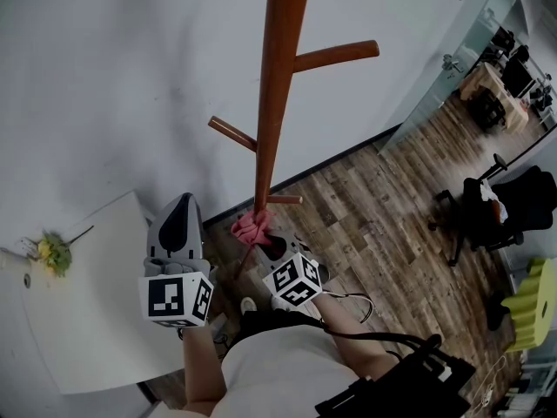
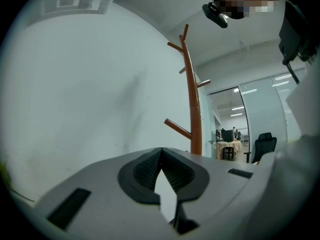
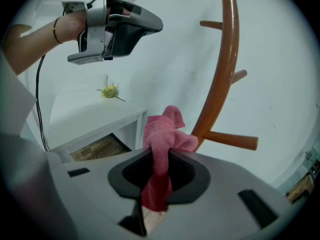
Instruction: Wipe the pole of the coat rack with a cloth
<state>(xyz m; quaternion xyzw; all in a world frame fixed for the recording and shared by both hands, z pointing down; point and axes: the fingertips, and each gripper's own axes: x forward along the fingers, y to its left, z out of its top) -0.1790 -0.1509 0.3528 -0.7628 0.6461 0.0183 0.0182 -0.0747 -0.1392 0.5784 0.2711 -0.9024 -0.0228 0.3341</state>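
The brown wooden coat rack pole (image 1: pixel 277 85) rises through the middle of the head view, with pegs sticking out on both sides. My right gripper (image 1: pixel 264 236) is shut on a pink cloth (image 1: pixel 251 226), and the cloth sits against the pole's lower part (image 3: pixel 216 94) just above a low peg (image 3: pixel 232 140). In the right gripper view the pink cloth (image 3: pixel 164 141) bunches out past the shut jaws. My left gripper (image 1: pixel 178 220) is held to the left of the pole, apart from it, shut with nothing in it. The pole (image 2: pixel 193 109) stands ahead of it on the right.
A white table (image 1: pixel 83 294) with a small yellow flower (image 1: pixel 50 251) stands at the left, against the white wall (image 1: pixel 130 59). A black office chair (image 1: pixel 500 205) and a yellow-green stool (image 1: pixel 533 303) stand on the wood floor at the right. A glass partition (image 1: pixel 452 50) is further back.
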